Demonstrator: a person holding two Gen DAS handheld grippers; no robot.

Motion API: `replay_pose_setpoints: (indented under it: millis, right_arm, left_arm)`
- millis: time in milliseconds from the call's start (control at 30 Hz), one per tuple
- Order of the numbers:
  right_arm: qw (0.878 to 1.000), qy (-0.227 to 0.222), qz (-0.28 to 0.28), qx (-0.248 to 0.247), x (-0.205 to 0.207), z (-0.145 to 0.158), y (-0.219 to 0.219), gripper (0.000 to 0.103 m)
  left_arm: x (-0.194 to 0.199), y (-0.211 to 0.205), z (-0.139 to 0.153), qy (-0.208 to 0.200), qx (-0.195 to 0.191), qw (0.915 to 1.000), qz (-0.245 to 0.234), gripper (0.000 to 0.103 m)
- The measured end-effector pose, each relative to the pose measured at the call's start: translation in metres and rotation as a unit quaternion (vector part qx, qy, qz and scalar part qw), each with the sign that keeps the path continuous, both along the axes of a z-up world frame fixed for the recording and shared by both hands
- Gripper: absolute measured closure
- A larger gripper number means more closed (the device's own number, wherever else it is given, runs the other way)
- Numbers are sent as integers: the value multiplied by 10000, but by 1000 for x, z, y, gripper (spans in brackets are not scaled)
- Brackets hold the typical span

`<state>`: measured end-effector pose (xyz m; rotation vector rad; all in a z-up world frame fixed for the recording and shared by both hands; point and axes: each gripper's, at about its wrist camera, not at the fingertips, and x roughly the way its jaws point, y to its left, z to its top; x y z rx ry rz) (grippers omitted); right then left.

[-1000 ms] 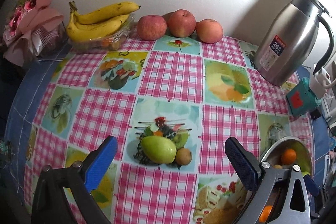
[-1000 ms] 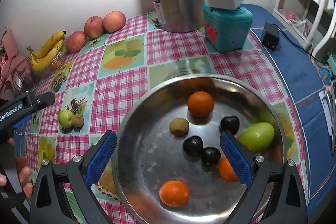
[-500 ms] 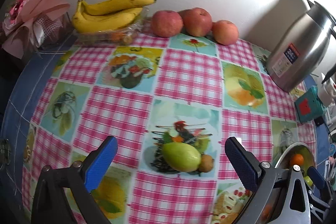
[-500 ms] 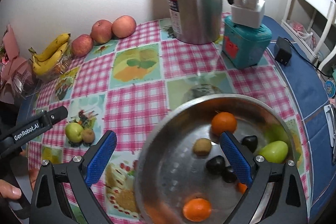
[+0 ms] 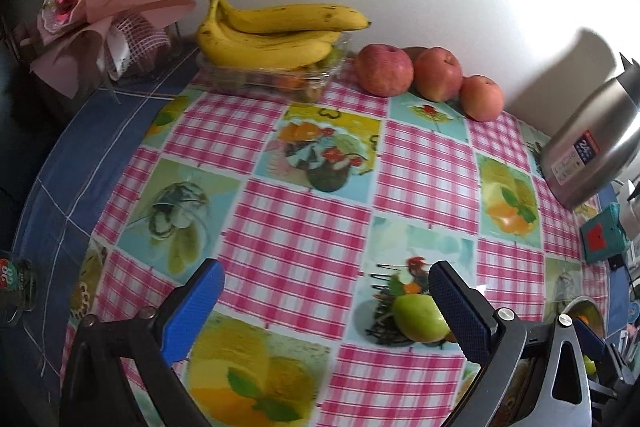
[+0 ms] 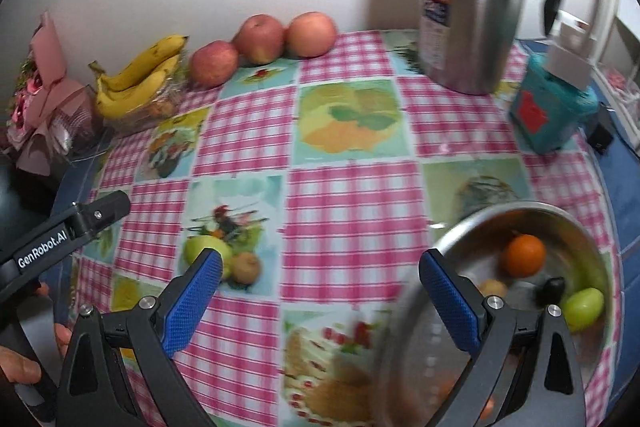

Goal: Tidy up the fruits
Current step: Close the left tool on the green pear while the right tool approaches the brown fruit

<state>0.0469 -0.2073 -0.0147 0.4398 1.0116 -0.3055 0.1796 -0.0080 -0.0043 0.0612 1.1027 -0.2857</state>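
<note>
Steel bowl [image 6: 460, 227] sits just past our right gripper's [image 6: 320, 297] right finger, already holding an orange [image 6: 523, 255], a green fruit [image 6: 582, 305], a small brown one and something dark (blurred, so we cannot name it), which suggests it is the collecting place. Our right fingers [image 6: 192, 301] are spread wide with nothing between them. Behind the left finger lie the loose green fruit [image 6: 202, 251] and a kiwi-like brown fruit [image 6: 245, 267], touching each other on the checked surface [image 6: 352, 203], well apart from the bowl.

Our left gripper [image 5: 326, 311] is likewise wide open and empty; the same green fruit [image 5: 418, 317] shows just beyond its right finger, half hidden by it. We judge these two are next to go. Bananas [image 5: 276, 35] and apples [image 5: 428, 73] sit far ahead, against the wall.
</note>
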Motion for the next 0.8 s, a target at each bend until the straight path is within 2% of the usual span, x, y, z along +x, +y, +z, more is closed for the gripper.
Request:
replay_pose_setpoints:
  millis: [267,433,600,800]
  right_arm:
    - [9992,-123,244,290,29,-4,25,4]
    - [9981,-149,433,410,40,-6,36,4]
    - [9979,-134,568,267,40,-7,37,4]
    - [9982,-149,489,329,35,-16,27,4]
  left_arm:
    - [11,24,0,6,-69,9997,249,0]
    - [12,24,-1,95,-160,9995,266,0]
    - [12,10,-14,367,-306,9988,133,0]
    - [7,-7,-32,723,-614,9955,-89,1]
